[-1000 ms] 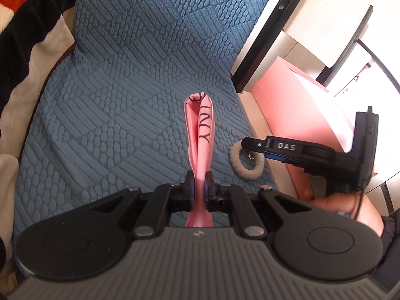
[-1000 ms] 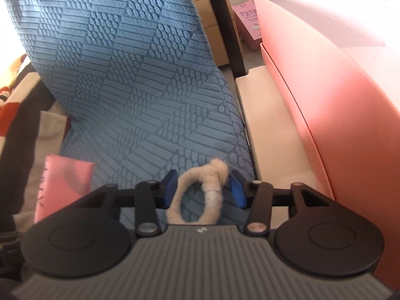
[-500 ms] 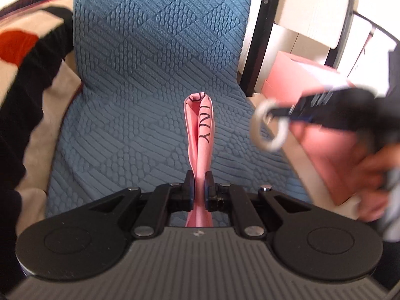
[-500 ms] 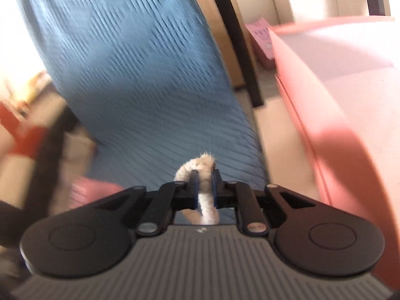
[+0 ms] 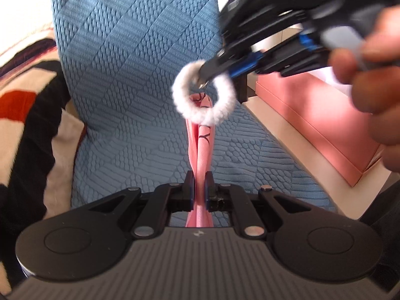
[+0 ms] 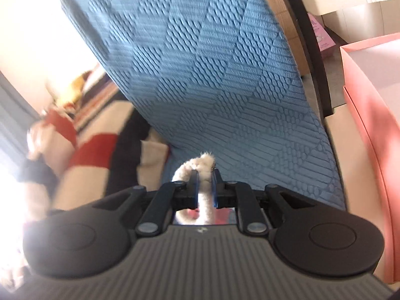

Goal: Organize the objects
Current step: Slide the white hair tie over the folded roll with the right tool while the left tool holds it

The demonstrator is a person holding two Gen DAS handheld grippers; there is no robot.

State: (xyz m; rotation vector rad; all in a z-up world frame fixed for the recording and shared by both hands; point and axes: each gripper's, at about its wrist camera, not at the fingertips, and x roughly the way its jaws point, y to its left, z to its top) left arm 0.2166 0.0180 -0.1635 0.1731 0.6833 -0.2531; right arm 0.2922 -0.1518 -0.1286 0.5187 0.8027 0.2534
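our left gripper (image 5: 199, 191) pinches the pink pouch (image 5: 203, 147) by its lower edge, mouth up. our right gripper (image 6: 205, 187) is clamped on the fluffy ring (image 5: 203, 95), hanging over that mouth. both look light, soft and floppy; grip edges firmly.

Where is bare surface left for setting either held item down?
The blue cover lies bare between the striped blanket and the pink box. Crowded midair: right tongs hold the fluffy ring over the pink pouch.
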